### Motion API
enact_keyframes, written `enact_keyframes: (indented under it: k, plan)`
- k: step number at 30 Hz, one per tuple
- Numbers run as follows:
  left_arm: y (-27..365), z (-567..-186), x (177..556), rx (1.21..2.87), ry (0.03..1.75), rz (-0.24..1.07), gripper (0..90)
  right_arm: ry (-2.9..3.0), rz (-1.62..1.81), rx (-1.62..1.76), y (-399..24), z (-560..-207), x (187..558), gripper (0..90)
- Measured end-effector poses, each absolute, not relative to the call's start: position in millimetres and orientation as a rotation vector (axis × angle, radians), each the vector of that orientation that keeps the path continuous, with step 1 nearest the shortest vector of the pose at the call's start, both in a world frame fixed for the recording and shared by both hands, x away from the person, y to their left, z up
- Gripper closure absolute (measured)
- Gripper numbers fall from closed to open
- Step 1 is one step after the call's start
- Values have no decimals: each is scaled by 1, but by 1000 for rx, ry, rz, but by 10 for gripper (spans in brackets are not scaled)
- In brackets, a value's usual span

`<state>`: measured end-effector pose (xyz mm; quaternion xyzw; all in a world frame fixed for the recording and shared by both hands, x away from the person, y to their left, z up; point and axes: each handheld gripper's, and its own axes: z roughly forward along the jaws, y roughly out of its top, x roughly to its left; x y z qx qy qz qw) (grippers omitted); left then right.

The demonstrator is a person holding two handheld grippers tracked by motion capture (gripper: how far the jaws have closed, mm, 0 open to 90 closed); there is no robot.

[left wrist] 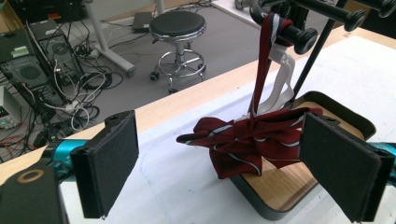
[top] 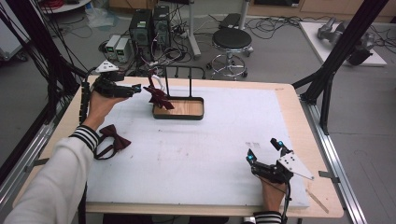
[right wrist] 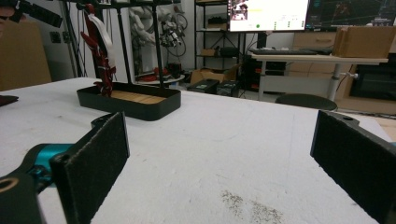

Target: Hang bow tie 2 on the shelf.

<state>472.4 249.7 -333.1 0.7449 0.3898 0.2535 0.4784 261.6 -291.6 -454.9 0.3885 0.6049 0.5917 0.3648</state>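
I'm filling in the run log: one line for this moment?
left gripper: open, by hung striped bow tie | right gripper: open, idle | plain bow tie: on table

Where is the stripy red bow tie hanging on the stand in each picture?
High view: the striped bow tie hangs upper left of middle, over the tray's left end.
Left gripper view: it is in the middle, between the open fingers, drooping onto the tray.
Right gripper view: it hangs at upper left, from the rack down into the tray.
Shared landmark: the black tray with a wooden floor.
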Motion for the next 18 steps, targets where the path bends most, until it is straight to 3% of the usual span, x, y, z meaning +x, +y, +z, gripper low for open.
enact_keyframes:
  k: [18]
  plan:
    - [260, -330, 443, 1765, 888, 609, 130, 1555, 1521, 997, -292, -455, 262, 36]
